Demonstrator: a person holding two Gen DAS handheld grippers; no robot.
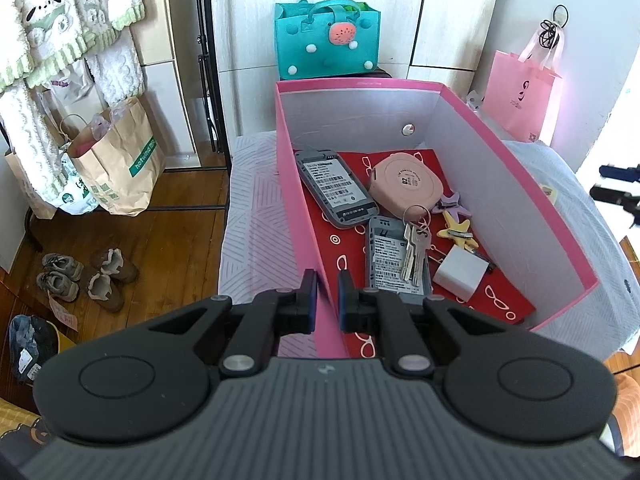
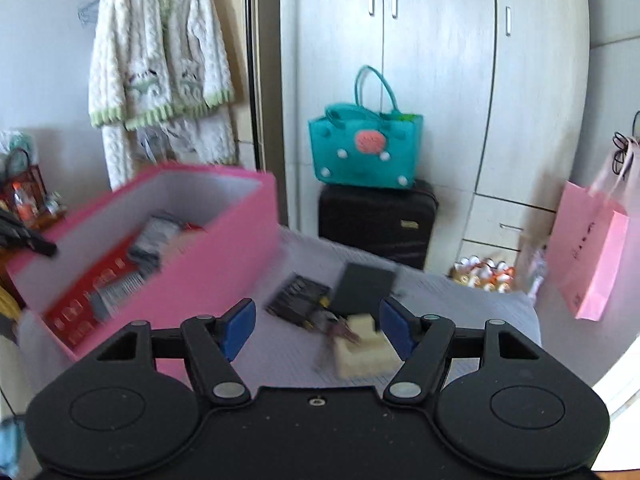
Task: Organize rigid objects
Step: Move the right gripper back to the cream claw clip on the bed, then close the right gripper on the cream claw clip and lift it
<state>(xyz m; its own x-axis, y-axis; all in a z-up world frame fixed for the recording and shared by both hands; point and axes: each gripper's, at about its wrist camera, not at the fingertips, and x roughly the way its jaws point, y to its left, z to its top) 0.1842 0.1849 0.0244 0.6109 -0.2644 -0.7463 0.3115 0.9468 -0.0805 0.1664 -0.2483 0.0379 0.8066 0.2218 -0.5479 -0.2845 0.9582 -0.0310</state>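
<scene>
Our left gripper [image 1: 328, 300] is clenched on the near wall of the pink box [image 1: 520, 184], one pad outside and one inside, tilted down over the rim. If we pull or twist that hand, the thin wall could buckle, or the box could slide on the bed cover [image 1: 252, 208] and shuffle the phones [image 1: 338, 186], keys [image 1: 414, 250] and pink case [image 1: 406, 184] already inside. Our right gripper [image 2: 318, 330] hangs released, jaws wide and empty, angled down toward the loose pieces outside the box: a cream block [image 2: 362, 346] nearest, dark flat items [image 2: 300, 300] just beyond. That view is blurred, so closing now could clip the block's corner and knock it aside.
</scene>
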